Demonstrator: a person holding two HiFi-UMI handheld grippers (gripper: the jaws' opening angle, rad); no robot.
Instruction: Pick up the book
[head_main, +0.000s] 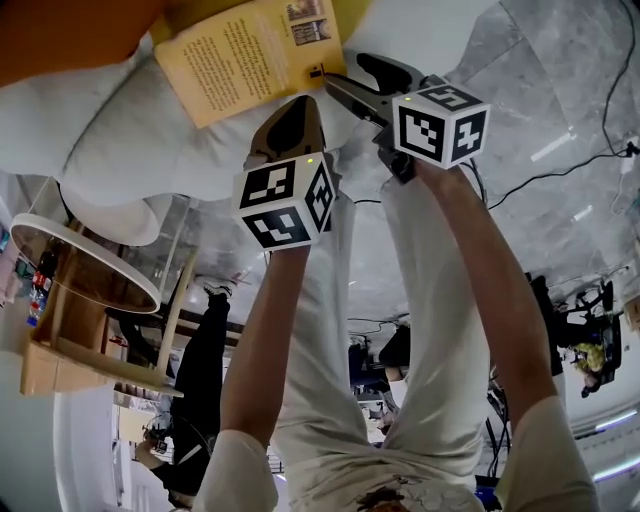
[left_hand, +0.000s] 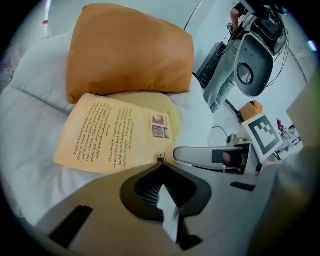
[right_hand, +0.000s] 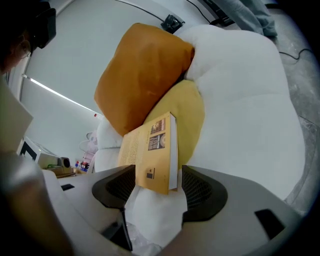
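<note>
White cushion (right_hand: 240, 100), book (right_hand: 152, 147) between right tongs (right_hand: 159, 176)

both grippers have pale beige shells with black ribbed pads (right_hand: 202, 192). the left gripper (head_main: 300, 115) bears a marker cube (head_main: 285, 200) of black-and-white squares, with a green light (head_main: 310, 158) at its 1 o'clock. the right gripper (head_main: 335, 85) bears a second marker cube (head_main: 440, 122). the person wears white short sleeves (head_main: 235, 478) and pale trousers (head_main: 340, 380).
</note>
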